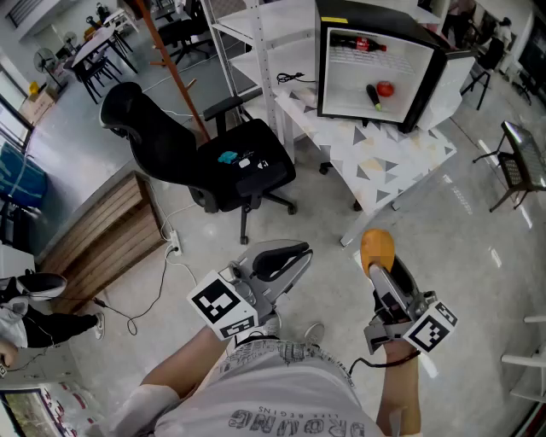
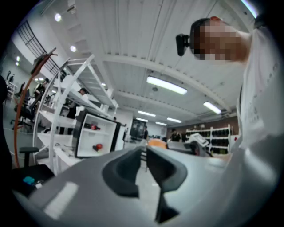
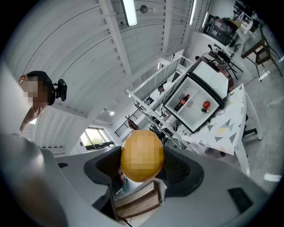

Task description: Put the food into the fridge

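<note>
A small black fridge stands open on a white table, far ahead of me. Inside are a red-labelled bottle on the upper shelf, and a red round fruit beside a dark long item below. My right gripper is shut on a round orange fruit, which sits between both pads in the right gripper view. My left gripper hangs beside it, shut and empty, its jaws almost touching in the left gripper view. Both are held low over the floor, well short of the fridge.
A black office chair stands on the floor between me and the table's left end. White shelving rises behind the table. A wooden bench and a floor cable lie at left. Another chair is at right.
</note>
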